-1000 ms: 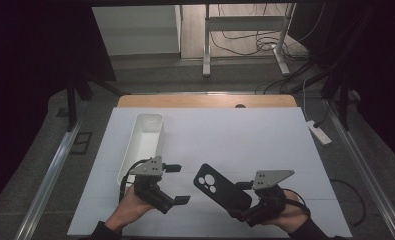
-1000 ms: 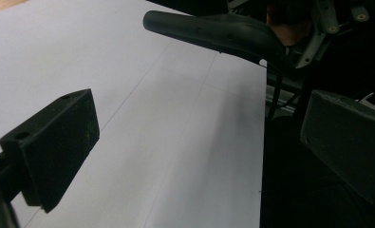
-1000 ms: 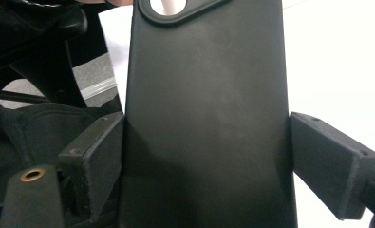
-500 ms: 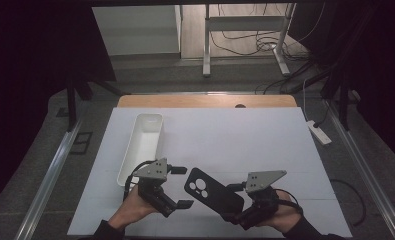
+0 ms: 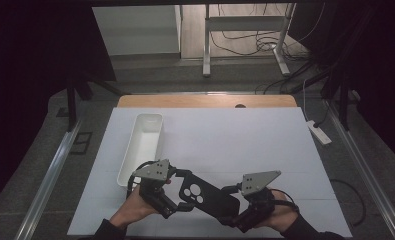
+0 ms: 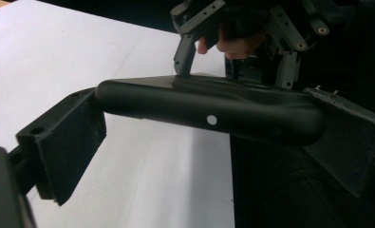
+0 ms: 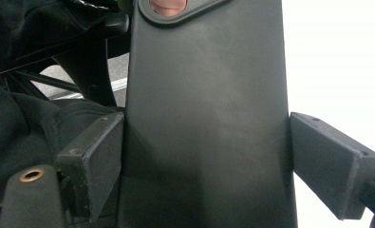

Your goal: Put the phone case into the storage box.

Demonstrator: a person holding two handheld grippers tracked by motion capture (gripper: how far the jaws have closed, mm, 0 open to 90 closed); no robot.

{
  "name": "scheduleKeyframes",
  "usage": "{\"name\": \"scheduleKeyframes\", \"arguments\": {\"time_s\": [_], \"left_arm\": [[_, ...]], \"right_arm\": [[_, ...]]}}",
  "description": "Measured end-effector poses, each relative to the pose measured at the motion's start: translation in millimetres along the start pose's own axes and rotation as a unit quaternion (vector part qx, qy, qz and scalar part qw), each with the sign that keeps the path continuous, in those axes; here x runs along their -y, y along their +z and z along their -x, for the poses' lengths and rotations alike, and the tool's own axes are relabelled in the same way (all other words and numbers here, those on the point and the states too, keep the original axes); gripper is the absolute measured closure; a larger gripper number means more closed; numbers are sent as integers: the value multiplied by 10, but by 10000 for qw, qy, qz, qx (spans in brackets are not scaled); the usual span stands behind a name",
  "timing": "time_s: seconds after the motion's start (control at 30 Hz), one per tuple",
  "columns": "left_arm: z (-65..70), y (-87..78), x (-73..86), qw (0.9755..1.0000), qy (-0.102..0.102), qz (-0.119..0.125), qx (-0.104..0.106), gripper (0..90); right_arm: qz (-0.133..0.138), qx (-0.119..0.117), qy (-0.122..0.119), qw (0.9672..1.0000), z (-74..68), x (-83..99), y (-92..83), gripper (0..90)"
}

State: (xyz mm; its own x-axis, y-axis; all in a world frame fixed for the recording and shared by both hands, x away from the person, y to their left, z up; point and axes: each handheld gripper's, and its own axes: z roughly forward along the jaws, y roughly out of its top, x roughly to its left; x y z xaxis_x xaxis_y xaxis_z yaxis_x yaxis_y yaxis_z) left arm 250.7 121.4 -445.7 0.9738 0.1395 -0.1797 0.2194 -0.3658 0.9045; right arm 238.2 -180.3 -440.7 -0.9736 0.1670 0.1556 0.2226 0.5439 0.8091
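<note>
A black phone case (image 5: 207, 196) with a camera cut-out hangs just above the white table (image 5: 235, 140), lying slantwise between both hands. My right gripper (image 5: 233, 216) is shut on its lower end; in the right gripper view both pads (image 7: 99, 156) press the edges of the case (image 7: 204, 118). My left gripper (image 5: 180, 191) stands open and spread wide around the camera end. In the left gripper view the case (image 6: 209, 109) spans the gap from one fingertip (image 6: 71, 137) to the other, right at both.
A long white tray (image 5: 144, 145) stands left of centre, just beyond the left hand. The wooden table edge (image 5: 205, 101) is at the back, and a white power strip (image 5: 319, 133) lies off the right side.
The right gripper has carried the phone case leftwards, so its camera end now sits between the left gripper's jaws. The left hand has stayed in place.
</note>
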Motion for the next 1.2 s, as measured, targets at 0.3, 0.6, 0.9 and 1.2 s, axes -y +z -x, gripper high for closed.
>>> {"name": "scheduleKeyframes", "arguments": {"time_s": [0.3, 0.6, 0.9, 1.2], "left_arm": [[10, 15, -3, 9997, 65, 15, 238, 63], [7, 6, 5, 9990, 49, 123, 432, 86], [-13, -14, 7, 9982, -48, 98, 582, 131], [-24, -13, 2, 9983, -135, 49, 569, 149]], "right_arm": [[4, -155, -45, 9999, -5, -5, 12, 149], [-75, -330, -89, 9994, 5, 9, 35, 147], [-156, -271, -226, 9993, 0, 22, 56, 143], [-168, -225, -256, 9993, 7, 31, 57, 144]]}}
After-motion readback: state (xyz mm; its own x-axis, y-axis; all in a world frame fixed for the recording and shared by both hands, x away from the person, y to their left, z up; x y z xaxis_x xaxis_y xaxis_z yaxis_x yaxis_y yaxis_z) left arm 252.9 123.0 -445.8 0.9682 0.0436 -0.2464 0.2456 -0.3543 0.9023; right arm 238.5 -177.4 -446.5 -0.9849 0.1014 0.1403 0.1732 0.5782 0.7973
